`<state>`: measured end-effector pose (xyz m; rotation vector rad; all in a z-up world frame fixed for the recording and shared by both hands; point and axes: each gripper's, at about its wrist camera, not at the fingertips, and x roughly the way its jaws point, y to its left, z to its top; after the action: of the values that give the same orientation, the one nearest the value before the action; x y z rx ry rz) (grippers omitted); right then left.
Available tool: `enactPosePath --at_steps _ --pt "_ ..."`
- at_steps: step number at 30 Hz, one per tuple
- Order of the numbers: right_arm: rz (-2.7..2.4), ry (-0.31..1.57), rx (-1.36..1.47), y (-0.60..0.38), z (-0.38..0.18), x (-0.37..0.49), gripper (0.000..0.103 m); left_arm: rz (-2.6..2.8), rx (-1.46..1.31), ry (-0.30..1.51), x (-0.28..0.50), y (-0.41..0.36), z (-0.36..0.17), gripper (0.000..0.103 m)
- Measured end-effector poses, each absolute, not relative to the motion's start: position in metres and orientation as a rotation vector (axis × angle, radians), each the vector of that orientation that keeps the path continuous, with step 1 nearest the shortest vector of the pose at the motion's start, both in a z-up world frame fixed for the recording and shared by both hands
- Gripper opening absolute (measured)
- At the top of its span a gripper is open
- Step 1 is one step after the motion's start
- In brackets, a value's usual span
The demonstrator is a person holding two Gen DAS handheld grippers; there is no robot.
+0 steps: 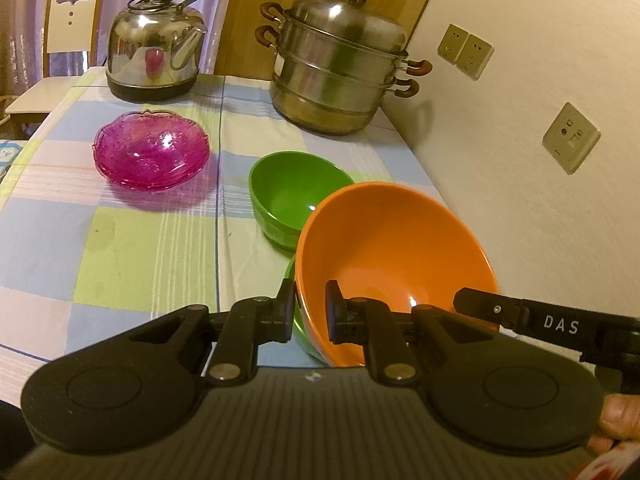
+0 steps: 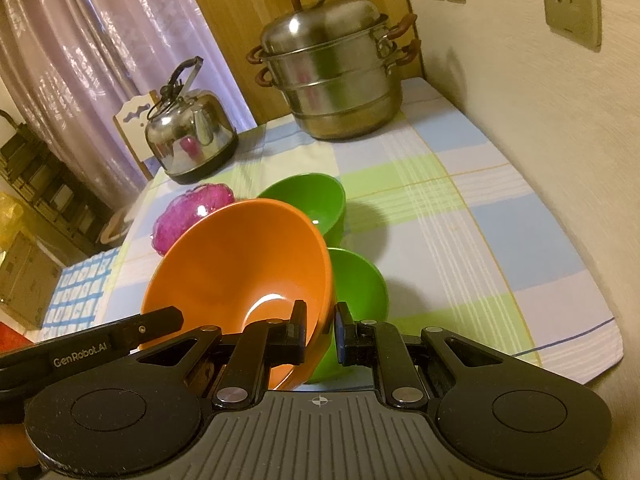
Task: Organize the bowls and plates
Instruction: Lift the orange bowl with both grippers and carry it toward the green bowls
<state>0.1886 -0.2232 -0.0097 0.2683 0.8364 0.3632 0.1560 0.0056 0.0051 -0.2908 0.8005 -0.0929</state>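
Judging by the checked tablecloth [image 1: 120,248], sorting is partly done: pink glass plates [image 1: 151,156] sit stacked, while one green bowl [image 1: 298,196] stands alone. Both the left gripper [image 1: 310,312] and right gripper [image 2: 320,330] are clamped on opposite rims of the orange bowl [image 1: 394,264], tilted over a second green bowl [image 2: 358,280], not yet nested.

Near green bowl [image 1: 294,320] mostly hidden behind orange bowl [image 1: 394,264]; pink glass dish [image 2: 188,216] half covered by same bowl; chair [image 1: 60,40] cut by left edge; socket markings unreadable
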Motion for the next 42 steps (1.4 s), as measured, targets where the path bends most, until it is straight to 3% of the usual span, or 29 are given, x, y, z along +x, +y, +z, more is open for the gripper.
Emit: enactPosePath --at_steps 25,42 --pt "0.388 0.846 0.253 -0.217 -0.006 0.229 0.014 -0.089 -0.304 0.808 0.198 0.012 0.007 0.013" --pt "0.424 0.874 0.227 -0.194 -0.009 0.348 0.013 -0.067 -0.303 0.806 0.301 0.036 0.002 0.013"
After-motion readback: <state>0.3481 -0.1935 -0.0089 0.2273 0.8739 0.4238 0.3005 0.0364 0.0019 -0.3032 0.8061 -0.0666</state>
